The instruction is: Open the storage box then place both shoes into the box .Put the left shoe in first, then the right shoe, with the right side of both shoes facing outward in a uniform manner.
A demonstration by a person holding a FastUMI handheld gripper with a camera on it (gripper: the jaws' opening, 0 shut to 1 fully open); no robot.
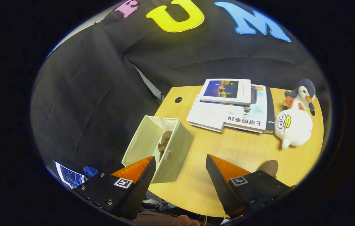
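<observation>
The storage box (157, 147) is a pale cream fabric cube with its top open, standing at the near left corner of the wooden desk (237, 147), just ahead of the left finger. Inside it, against the right wall, lies a brown shoe (164, 140) (mostly hidden by the box's side). The second brown shoe (270, 167) peeks out on the desk behind the right finger. The gripper (180, 175) hangs above the desk with its fingers spread wide and nothing between them. Beyond lie stacked books (230, 108) and two plush toys (295, 124).
</observation>
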